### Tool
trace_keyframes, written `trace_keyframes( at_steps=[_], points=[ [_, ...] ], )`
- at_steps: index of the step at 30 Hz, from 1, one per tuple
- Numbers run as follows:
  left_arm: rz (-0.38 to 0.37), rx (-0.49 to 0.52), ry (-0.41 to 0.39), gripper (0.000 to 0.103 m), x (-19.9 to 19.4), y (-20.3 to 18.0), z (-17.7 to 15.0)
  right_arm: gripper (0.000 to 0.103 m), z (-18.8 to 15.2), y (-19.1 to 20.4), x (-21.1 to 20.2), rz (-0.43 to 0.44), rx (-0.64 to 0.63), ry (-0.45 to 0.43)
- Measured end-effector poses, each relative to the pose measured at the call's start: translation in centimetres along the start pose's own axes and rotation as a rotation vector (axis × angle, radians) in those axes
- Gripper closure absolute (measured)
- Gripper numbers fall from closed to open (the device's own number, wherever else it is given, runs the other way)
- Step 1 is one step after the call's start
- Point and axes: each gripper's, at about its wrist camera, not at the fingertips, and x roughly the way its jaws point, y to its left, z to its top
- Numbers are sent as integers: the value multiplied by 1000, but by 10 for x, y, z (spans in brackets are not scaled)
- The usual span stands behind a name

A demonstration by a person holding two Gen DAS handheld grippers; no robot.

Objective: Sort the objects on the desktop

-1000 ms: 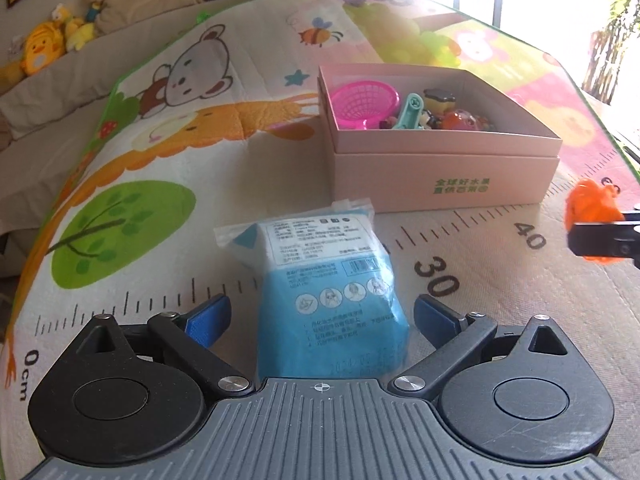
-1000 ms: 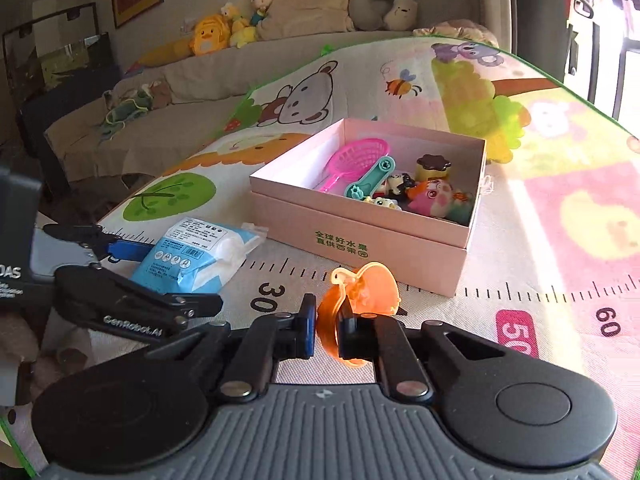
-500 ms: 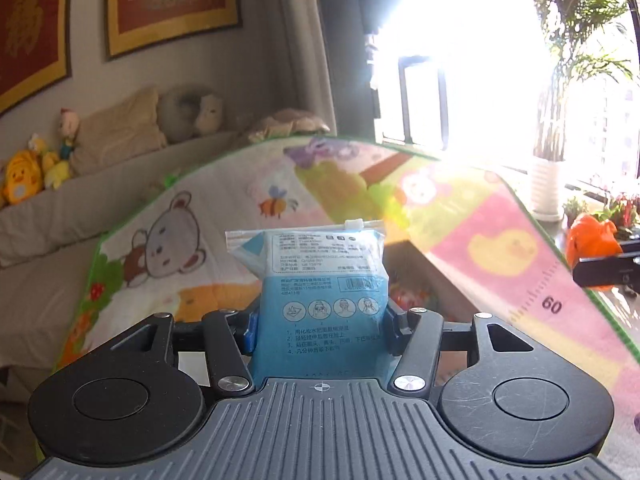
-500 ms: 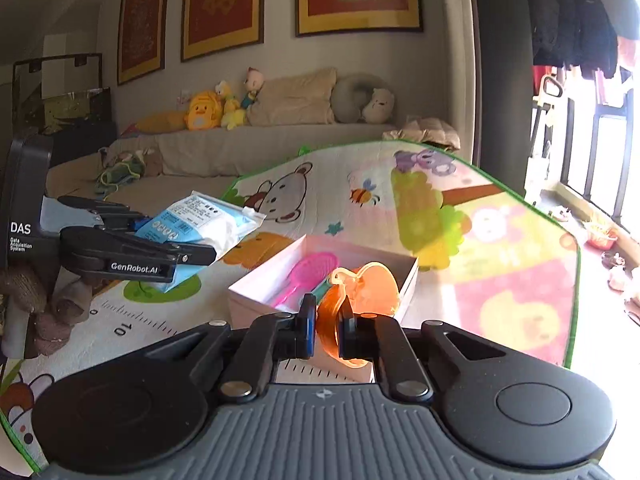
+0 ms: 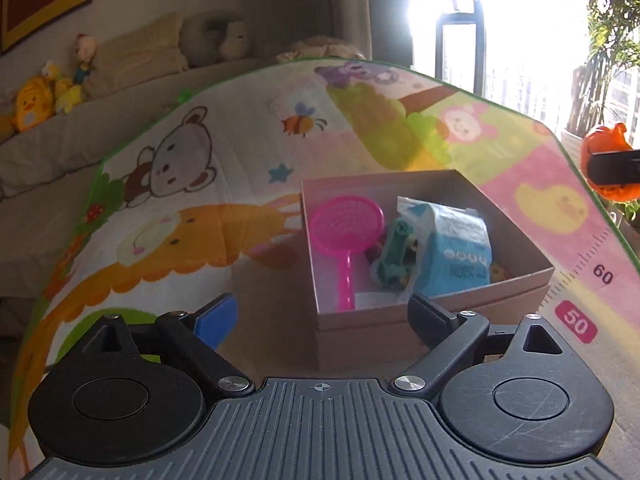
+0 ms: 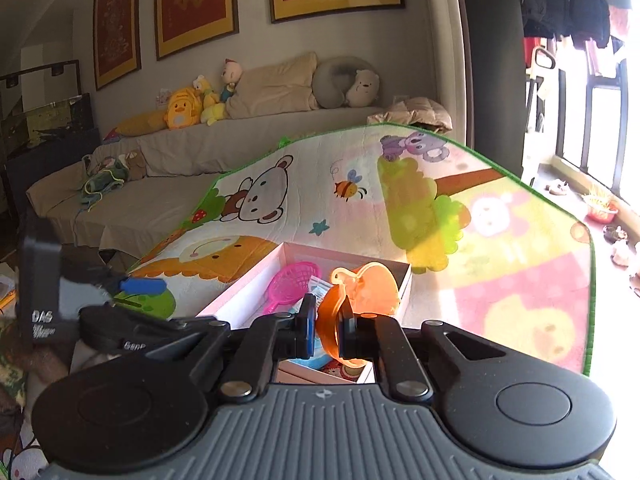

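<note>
A pink open box (image 5: 432, 322) sits on the play mat. In it lie a pink toy racket (image 5: 346, 228), a teal toy (image 5: 394, 256) and the blue wipes packet (image 5: 456, 254), leaning at the right. My left gripper (image 5: 322, 314) is open and empty, just above the box's near wall. My right gripper (image 6: 324, 330) is shut on an orange toy (image 6: 366, 290), held over the box (image 6: 244, 294); the toy also shows at the right edge of the left wrist view (image 5: 604, 160).
A cartoon play mat (image 5: 224, 184) with ruler marks covers the surface. A sofa with plush toys (image 6: 188, 108) stands behind it. A window (image 5: 520, 40) and plants are on the right. The left gripper's body (image 6: 80, 312) is at my right gripper's left.
My left gripper, which lifted the blue packet, has opened and let it go into the box. My right gripper has carried the orange toy up over the box.
</note>
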Motion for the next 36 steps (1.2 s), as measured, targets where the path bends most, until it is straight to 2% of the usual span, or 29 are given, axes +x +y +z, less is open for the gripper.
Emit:
trace_keyframes(
  at_steps=[3, 8, 9, 11, 13, 17, 19, 21, 23, 25, 28, 30, 32, 36],
  points=[
    [-17, -24, 25, 5, -8, 4, -18, 93, 14, 3, 45, 32, 65, 62],
    [-31, -13, 34, 2, -15, -1, -36, 93, 50, 30, 111, 105, 89, 97],
    [-32, -17, 40, 1, -16, 0, -38, 91, 56, 38, 123, 94, 72, 97],
    [-27, -34, 49, 0, -18, 2, -43, 80, 61, 49, 140, 49, 38, 101],
    [-31, -49, 54, 0, -20, 8, -50, 70, 56, 54, 143, 48, 37, 114],
    [-7, -118, 97, 0, -20, 18, -64, 58, 26, 56, 120, 30, 43, 105],
    [8, -150, 116, 0, -20, 19, -71, 39, 0, 60, 95, 20, 23, 87],
    [18, -151, 105, 0, -22, 16, -79, 28, -29, 64, 71, 1, 11, 86],
    [19, -137, 105, 0, -20, 11, -84, 24, -58, 67, 54, -24, 6, 107],
    [54, -124, 105, 0, -17, 4, -87, 14, -86, 67, 43, -55, 26, 141],
    [102, -123, 103, 0, -13, -3, -85, 5, -116, 64, 41, -141, 50, 180],
    [125, -133, 104, 0, -9, -5, -83, 0, -127, 61, 45, -203, 58, 195],
    [142, -135, 99, 0, -6, -6, -81, 0, -131, 55, 52, -253, 61, 206],
    [162, -154, 77, 0, -4, -8, -82, 0, -131, 44, 66, -294, 75, 239]
  ],
)
